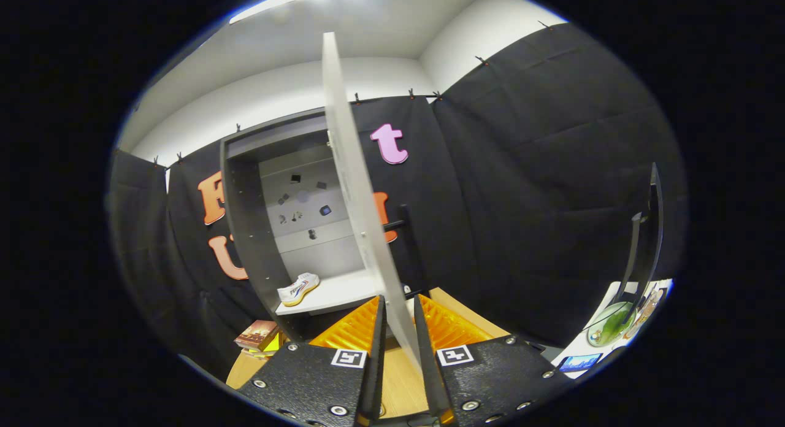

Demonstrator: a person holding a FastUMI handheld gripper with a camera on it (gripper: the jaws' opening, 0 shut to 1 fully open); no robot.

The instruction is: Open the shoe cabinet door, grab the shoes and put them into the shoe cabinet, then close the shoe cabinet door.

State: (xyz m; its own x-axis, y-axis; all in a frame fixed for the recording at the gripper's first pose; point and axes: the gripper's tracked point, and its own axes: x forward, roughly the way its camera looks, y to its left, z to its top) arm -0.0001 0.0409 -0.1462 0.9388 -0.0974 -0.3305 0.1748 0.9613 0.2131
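The open cabinet door (359,188), seen edge-on between the fingers (376,329) of the gripper (398,329), hid the right part of the shoe cabinet (257,230) beyond them. Whether both fingers pressed on the door could not be told. The small dark marks (303,203) on the cabinet's back panel were too small to identify. A shoe (298,288) showed on the shelf; any second one was hidden. Left of the fingers, a box (257,335) was partly cut off by the gripper.
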